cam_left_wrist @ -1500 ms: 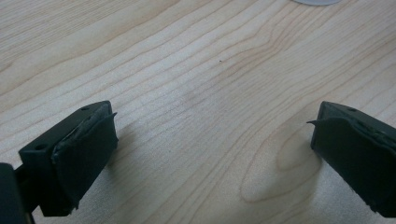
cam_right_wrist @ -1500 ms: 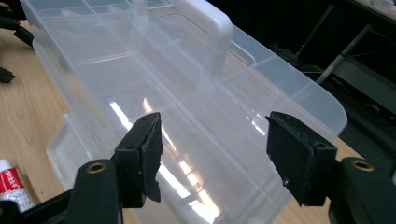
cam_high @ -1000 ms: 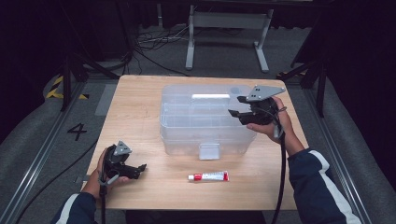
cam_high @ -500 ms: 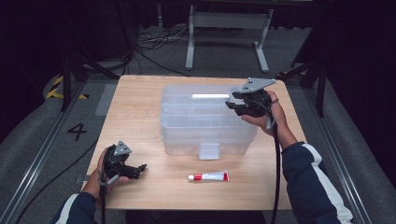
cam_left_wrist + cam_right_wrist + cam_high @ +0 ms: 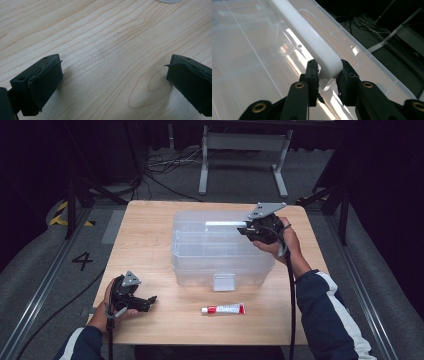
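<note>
A clear plastic storage box point(image 5: 220, 255) with a lid stands in the middle of the wooden table point(image 5: 150, 235). A white handle point(image 5: 222, 224) runs along the lid's far side. My right gripper point(image 5: 245, 229) is at the handle's right end. Its jaws have just been closing, and in the right gripper view the handle point(image 5: 312, 42) lies between the pads of my right gripper point(image 5: 329, 75), which touch it on both sides. My left gripper point(image 5: 147, 302) rests low over the table's front left, open. Bare wood shows between the pads of my left gripper point(image 5: 112, 75).
A red-and-white tube point(image 5: 223, 309) lies on the table in front of the box, near the front edge. A white latch tab point(image 5: 224, 282) sits on the box's front wall. Behind the table are a metal stand point(image 5: 242, 150) and cables on the floor.
The right gripper has shifted a little left and away along the lid to the handle's end, and its jaws have come together around the handle. The left gripper has kept still.
</note>
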A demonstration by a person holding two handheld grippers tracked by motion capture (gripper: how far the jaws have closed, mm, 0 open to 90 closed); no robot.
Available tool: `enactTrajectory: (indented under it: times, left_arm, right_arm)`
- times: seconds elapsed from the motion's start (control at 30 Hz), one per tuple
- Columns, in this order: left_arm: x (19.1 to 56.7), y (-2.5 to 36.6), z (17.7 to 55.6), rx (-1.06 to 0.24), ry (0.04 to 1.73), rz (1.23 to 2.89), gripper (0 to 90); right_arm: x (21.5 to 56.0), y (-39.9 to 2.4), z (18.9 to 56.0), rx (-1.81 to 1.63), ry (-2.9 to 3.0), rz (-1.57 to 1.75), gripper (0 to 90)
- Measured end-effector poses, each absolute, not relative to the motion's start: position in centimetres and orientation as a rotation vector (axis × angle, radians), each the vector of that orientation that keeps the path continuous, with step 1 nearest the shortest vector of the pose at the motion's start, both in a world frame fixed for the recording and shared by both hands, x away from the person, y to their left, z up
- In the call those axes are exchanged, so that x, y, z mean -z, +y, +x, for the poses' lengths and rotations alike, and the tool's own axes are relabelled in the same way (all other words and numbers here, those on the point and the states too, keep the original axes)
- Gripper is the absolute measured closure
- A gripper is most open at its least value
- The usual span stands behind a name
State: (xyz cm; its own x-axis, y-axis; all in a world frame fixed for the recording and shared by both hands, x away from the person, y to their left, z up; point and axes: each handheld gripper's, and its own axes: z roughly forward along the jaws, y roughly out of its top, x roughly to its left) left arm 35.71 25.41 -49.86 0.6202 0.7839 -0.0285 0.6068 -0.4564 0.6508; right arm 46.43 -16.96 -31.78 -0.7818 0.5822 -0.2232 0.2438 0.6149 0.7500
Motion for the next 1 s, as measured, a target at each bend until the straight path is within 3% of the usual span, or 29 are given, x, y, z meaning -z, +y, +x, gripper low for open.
enactTrajectory:
  times: [0.57, 0.77, 0.83, 0.93, 1.0]
  left_arm:
    - [49.8, 25.5, 35.7, -0.356, 1.054, 2.225, 2.4]
    - [49.3, 25.3, 35.6, -0.386, 1.039, 2.257, 7.4]
    - [49.1, 25.3, 35.5, -0.405, 1.026, 2.262, 18.8]
    - [48.7, 25.1, 35.2, -0.397, 0.994, 2.261, 18.0]
    - [48.4, 25.0, 35.2, -0.398, 0.977, 2.253, 23.7]
  right_arm:
    - [31.4, -16.7, 45.6, -1.006, 2.415, 0.683, 74.9]
    - [31.2, -16.8, 45.8, -1.019, 2.427, 0.7, 75.4]
    - [31.2, -16.8, 45.9, -1.018, 2.43, 0.7, 75.4]
    - [31.1, -16.8, 45.9, -1.016, 2.437, 0.705, 75.4]
    - [31.0, -16.7, 46.0, -1.01, 2.442, 0.706, 75.4]
